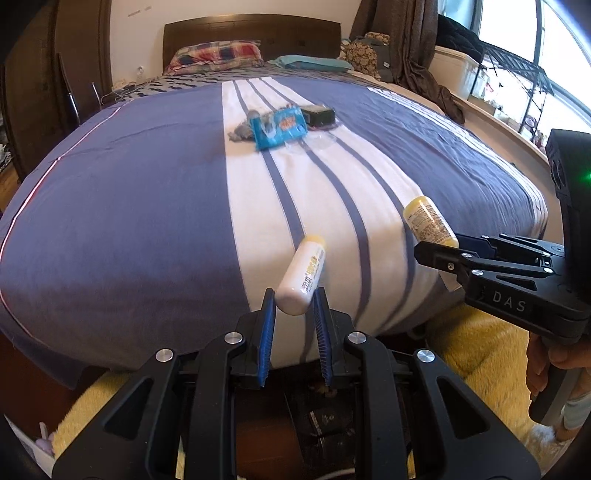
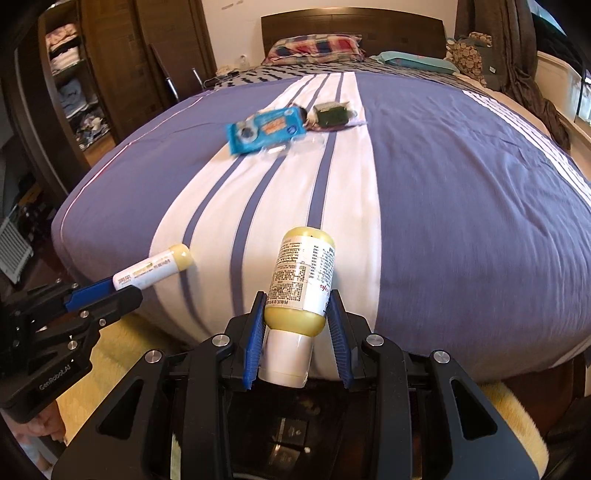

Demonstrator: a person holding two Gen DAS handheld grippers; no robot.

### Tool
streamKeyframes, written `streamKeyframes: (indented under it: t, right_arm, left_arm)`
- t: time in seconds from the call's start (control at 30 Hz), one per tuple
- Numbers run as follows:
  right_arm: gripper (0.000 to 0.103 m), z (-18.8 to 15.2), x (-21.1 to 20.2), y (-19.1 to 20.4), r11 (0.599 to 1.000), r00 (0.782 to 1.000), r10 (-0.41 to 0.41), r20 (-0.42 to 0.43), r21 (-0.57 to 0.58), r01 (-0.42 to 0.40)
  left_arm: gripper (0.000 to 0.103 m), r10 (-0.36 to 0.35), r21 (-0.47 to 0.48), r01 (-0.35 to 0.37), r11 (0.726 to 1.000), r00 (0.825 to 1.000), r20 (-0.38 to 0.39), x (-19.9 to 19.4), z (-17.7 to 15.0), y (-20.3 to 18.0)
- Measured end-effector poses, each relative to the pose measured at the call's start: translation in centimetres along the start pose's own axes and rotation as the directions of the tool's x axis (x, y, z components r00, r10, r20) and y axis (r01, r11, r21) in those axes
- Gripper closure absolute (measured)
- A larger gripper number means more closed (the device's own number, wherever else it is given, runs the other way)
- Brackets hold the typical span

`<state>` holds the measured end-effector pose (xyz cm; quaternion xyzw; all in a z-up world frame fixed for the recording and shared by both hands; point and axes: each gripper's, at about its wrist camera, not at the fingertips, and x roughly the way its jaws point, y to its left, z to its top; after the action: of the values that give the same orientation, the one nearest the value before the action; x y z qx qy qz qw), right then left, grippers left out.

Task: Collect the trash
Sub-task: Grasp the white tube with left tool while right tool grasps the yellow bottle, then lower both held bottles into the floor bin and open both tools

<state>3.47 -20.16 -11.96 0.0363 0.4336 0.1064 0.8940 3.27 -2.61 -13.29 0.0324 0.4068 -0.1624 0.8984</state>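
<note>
- The left gripper (image 1: 294, 302) is clenched on a white tube (image 1: 302, 279); its blue pads (image 1: 269, 317) press the tube's near end, and the yellow cap points out over the bed (image 1: 129, 192).
- From the right wrist view the same tube (image 2: 153, 271) sticks out of the left gripper (image 2: 110, 288) at the left, above the bed's near edge.
- The right gripper (image 2: 297, 314) is grasping a yellow bottle (image 2: 303, 280) around its lower body, white cap toward the camera, label facing up.
- In the left wrist view that bottle (image 1: 428, 221) shows past the tips of the right gripper (image 1: 439, 251), over the white striped band of the cover.
- Farther up the bed, on the white band, lies a blue packet (image 2: 266, 129), with a dark box (image 2: 330, 114) just beside it and a clear wrapper (image 2: 291, 146) touching the packet's near edge.
- A grey rag (image 1: 242, 129) lies against the packet's left side in the left wrist view.
- Pillows (image 2: 314, 46) sit at the headboard (image 2: 351, 26).
- A yellow rug (image 1: 480, 347) lies on the floor below the bed's foot.
</note>
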Motion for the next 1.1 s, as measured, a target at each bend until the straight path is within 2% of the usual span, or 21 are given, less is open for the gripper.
streamKeyframes:
  t: [0.23, 0.4, 0.5, 0.83, 1.0, 1.1]
  right_arm:
    - [0.069, -3.7, 0.7, 0.7, 1.000, 0.998, 0.016, -0.061, -0.005, -0.017]
    - [0.069, -6.4, 2.6, 0.4, 0.999, 0.989, 0.039, -0.141, 0.013, -0.038]
    - [0.069, -7.9, 3.9, 0.1, 0.999, 0.980, 0.048, -0.192, 0.031, -0.043]
    - [0.069, -11.1, 8.0, -1.3, 0.991, 0.934, 0.106, -0.341, 0.115, -0.071]
    - [0.067, -11.8, 9.0, -1.4, 0.992, 0.919, 0.097, -0.381, 0.117, -0.056]
    - [0.067, -12.1, 9.3, -1.4, 0.992, 0.915, 0.090, -0.393, 0.121, -0.046]
  left_arm:
    - [0.085, -0.009, 0.013, 0.010, 1.000, 0.996, -0.089, 1.2, -3.7, -1.0]
    - [0.085, -0.028, 0.009, 0.030, 1.000, 0.984, -0.174, 3.0, -6.3, -1.6]
    - [0.085, -0.050, 0.006, 0.053, 0.999, 0.969, -0.240, 4.8, -8.0, -2.2]
    - [0.085, -0.087, -0.008, 0.092, 0.996, 0.916, -0.392, 9.8, -11.5, -2.8]
    - [0.085, -0.108, -0.029, 0.106, 0.994, 0.895, -0.434, 11.0, -12.3, -2.6]
    - [0.083, -0.113, -0.045, 0.104, 0.994, 0.889, -0.443, 11.5, -12.3, -2.2]
